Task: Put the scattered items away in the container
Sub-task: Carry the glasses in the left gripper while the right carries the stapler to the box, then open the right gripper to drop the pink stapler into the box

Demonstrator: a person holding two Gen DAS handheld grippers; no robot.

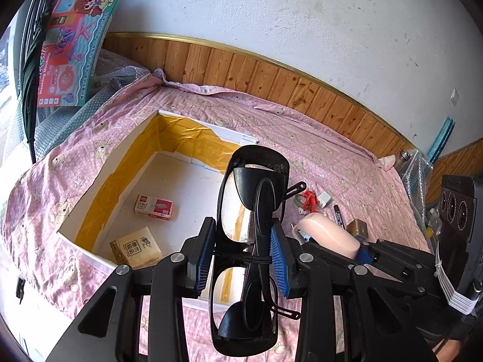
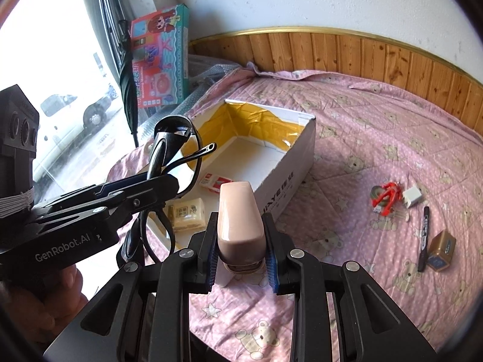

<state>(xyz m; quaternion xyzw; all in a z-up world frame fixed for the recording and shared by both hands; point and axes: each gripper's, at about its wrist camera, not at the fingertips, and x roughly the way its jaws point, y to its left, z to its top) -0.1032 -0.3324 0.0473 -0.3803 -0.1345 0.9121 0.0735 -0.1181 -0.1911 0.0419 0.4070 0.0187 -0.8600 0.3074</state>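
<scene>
My left gripper (image 1: 241, 242) is shut on a pair of folded black glasses (image 1: 250, 199), held over the near edge of the white box (image 1: 187, 138) with yellow tape inside. In the box lie a red-and-white staples box (image 1: 154, 207) and a tissue pack (image 1: 135, 249). My right gripper (image 2: 241, 250) is shut on a pink stapler (image 2: 238, 214), just in front of the box's (image 2: 286, 163) near corner. The left gripper (image 2: 163, 184) with the glasses (image 2: 175, 138) shows at the left. On the pink bedspread to the right lie a red toy (image 2: 388, 196), a white charger (image 2: 413, 196), a black marker (image 2: 424, 238) and a small gold box (image 2: 442, 250).
A colourful toy carton (image 2: 163, 57) and a folded dark umbrella (image 2: 128, 78) lean by the window at the back left. Wooden panelling (image 2: 362, 51) runs behind the bed. Bubble wrap (image 1: 418, 175) lies at the bed's right end.
</scene>
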